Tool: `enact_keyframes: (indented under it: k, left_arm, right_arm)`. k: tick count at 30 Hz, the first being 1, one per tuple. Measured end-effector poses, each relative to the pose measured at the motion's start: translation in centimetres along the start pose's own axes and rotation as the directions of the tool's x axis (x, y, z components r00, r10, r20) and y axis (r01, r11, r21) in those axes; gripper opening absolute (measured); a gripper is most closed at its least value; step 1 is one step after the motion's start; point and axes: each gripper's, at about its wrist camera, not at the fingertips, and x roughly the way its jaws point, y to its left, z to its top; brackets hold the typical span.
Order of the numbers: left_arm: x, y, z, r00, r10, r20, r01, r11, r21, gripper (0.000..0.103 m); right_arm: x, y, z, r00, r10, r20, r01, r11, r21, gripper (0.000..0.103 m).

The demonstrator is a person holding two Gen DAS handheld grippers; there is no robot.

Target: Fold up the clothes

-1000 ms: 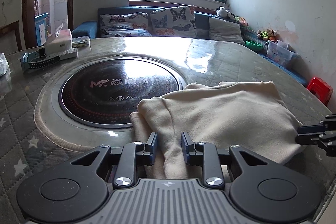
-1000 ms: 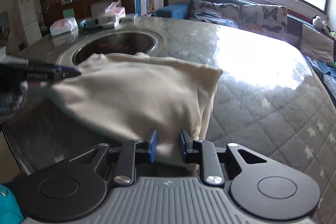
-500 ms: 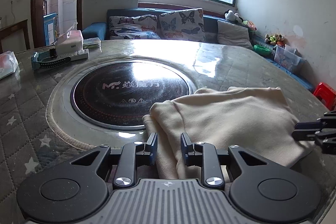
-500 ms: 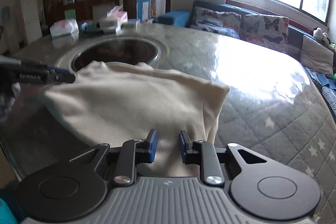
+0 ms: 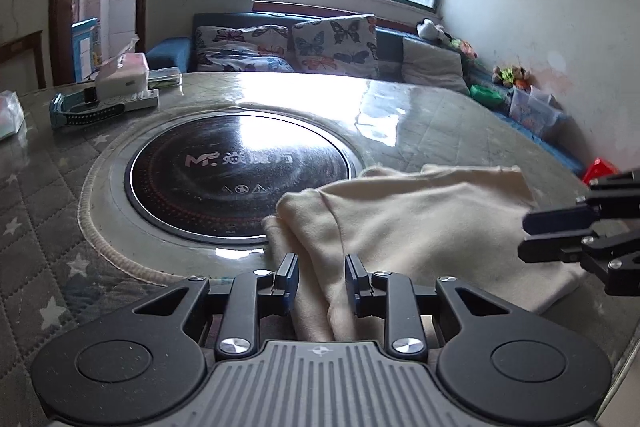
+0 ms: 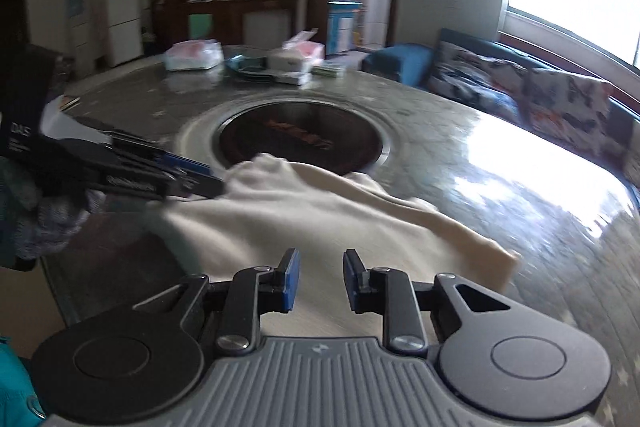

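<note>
A cream garment (image 5: 420,223) is lying on a grey star-quilted table (image 5: 48,195); black gripper fingers (image 6: 290,281) are showing blue pads; butterfly-print cushions (image 5: 334,45) are lining a blue sofa (image 5: 168,53)

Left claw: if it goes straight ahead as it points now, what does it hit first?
The cream garment. Its folded edge already lies between the open left claw fingers, with the black cooktop disc beyond; exact depth is uncertain.

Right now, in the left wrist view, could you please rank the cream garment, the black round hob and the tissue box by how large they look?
1. Cream garment, though nearness to the camera inflates it.
2. Black round hob, close behind; the order is unsure.
3. Tissue box, clearly smallest, and farthest away.
</note>
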Motion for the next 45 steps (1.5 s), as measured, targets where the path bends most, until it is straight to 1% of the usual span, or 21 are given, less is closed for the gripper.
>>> enact_keyframes:
  k: [6, 8, 10, 11, 14, 16, 19, 21, 23, 26, 28, 29, 31, 36, 38, 39, 41, 42, 43, 44, 45]
  left_arm:
    - [0.0, 1.0, -0.1, 1.000, -0.007, -0.006, 0.007, 1.000, -0.006, 0.028]
    - [0.1, 1.3, -0.2, 1.000, -0.003, -0.010, 0.003, 1.000, -0.013, 0.028]
    - [0.1, 1.7, -0.3, 1.000, 0.002, -0.014, -0.002, 1.000, -0.021, 0.028]
    - [0.1, 1.9, -0.3, 1.000, 0.004, -0.016, -0.004, 1.000, -0.024, 0.028]
    - [0.0, 2.4, -0.4, 1.000, 0.009, -0.020, -0.010, 0.999, -0.037, 0.028]
    - [-0.4, 2.8, -0.3, 1.000, 0.010, -0.012, -0.011, 0.999, -0.052, 0.028]
    - [-1.1, 3.3, -0.1, 1.000, 0.016, 0.008, -0.015, 0.997, -0.074, 0.028]
    - [-1.3, 3.7, 0.1, 1.000, 0.026, 0.015, -0.025, 0.995, -0.092, 0.028]
    - [-1.6, 4.1, 0.2, 0.999, 0.035, 0.020, -0.033, 0.993, -0.111, 0.028]
    - [-2.1, 5.0, 0.2, 0.999, 0.042, 0.017, -0.039, 0.989, -0.145, 0.028]
    - [-2.4, 5.5, 0.2, 0.999, 0.041, 0.014, -0.038, 0.986, -0.164, 0.028]
    - [-2.4, 5.6, 0.1, 0.999, 0.037, 0.010, -0.035, 0.984, -0.173, 0.028]
    - [-2.4, 5.8, 0.1, 1.000, 0.025, 0.001, -0.024, 0.980, -0.197, 0.028]
    - [-2.0, 6.0, 0.0, 0.999, -0.013, -0.038, 0.002, 0.959, -0.284, 0.031]
    - [-1.9, 6.1, 0.0, 0.999, -0.026, -0.048, 0.010, 0.946, -0.324, 0.034]
    - [-1.9, 6.2, 0.0, 0.998, -0.034, -0.051, 0.015, 0.938, -0.345, 0.035]
    - [-1.7, 6.4, 0.0, 0.997, -0.053, -0.056, 0.027, 0.922, -0.385, 0.035]
    - [-1.6, 6.4, 0.0, 0.997, -0.057, -0.060, 0.028, 0.915, -0.402, 0.037]
    - [-1.5, 6.4, 0.1, 0.996, -0.057, -0.065, 0.025, 0.908, -0.417, 0.042]
    - [-1.4, 6.4, 0.1, 0.996, -0.057, -0.069, 0.021, 0.901, -0.433, 0.043]
    - [-1.3, 6.4, 0.1, 0.996, -0.058, -0.073, 0.020, 0.894, -0.447, 0.043]
  right_arm:
    - [1.9, 3.5, 0.9, 0.995, 0.104, -0.007, -0.105, 0.990, -0.090, 0.023]
    - [2.7, 4.2, 1.3, 0.993, 0.116, -0.003, -0.115, 0.987, -0.113, 0.023]
    - [3.6, 4.5, 1.5, 0.993, 0.117, -0.003, -0.117, 0.987, -0.110, 0.023]
    - [4.5, 4.9, 1.5, 0.992, 0.123, -0.018, -0.124, 0.987, -0.105, 0.023]
    - [5.4, 6.1, 0.8, 0.986, 0.159, -0.059, -0.165, 0.977, -0.133, 0.022]
    - [5.1, 7.7, 0.3, 0.985, 0.159, -0.069, -0.171, 0.960, -0.221, 0.023]
    - [4.7, 8.0, 0.6, 0.985, 0.167, -0.049, -0.174, 0.959, -0.225, 0.022]
    - [4.7, 7.7, 1.0, 0.984, 0.174, -0.027, -0.176, 0.964, -0.198, 0.023]
    - [5.4, 7.9, 1.0, 0.980, 0.190, -0.053, -0.196, 0.964, -0.182, 0.023]
    - [5.6, 8.3, 0.5, 0.978, 0.193, -0.074, -0.204, 0.958, -0.204, 0.024]
    - [5.0, 8.3, 0.8, 0.979, 0.193, -0.069, -0.203, 0.956, -0.211, 0.024]
    - [4.5, 8.3, 1.2, 0.980, 0.194, -0.052, -0.200, 0.957, -0.210, 0.026]
    - [4.1, 8.6, 1.5, 0.982, 0.186, -0.030, -0.187, 0.953, -0.237, 0.039]
    - [5.5, 10.5, 1.7, 0.984, 0.174, -0.040, -0.178, 0.930, -0.322, 0.043]
    - [5.9, 11.2, 1.6, 0.986, 0.162, -0.046, -0.168, 0.919, -0.357, 0.043]
    - [6.3, 11.7, 1.4, 0.988, 0.146, -0.049, -0.154, 0.911, -0.382, 0.042]
    - [6.4, 12.0, 1.3, 0.988, 0.142, -0.052, -0.151, 0.909, -0.389, 0.041]
    - [6.3, 12.0, 1.4, 0.988, 0.145, -0.053, -0.155, 0.911, -0.383, 0.033]
    - [6.3, 12.0, 1.5, 0.987, 0.149, -0.054, -0.158, 0.913, -0.376, 0.022]
    - [6.3, 11.8, 1.7, 0.987, 0.153, -0.054, -0.162, 0.920, -0.357, 0.020]
    - [6.3, 11.6, 1.8, 0.986, 0.158, -0.053, -0.167, 0.926, -0.338, 0.013]
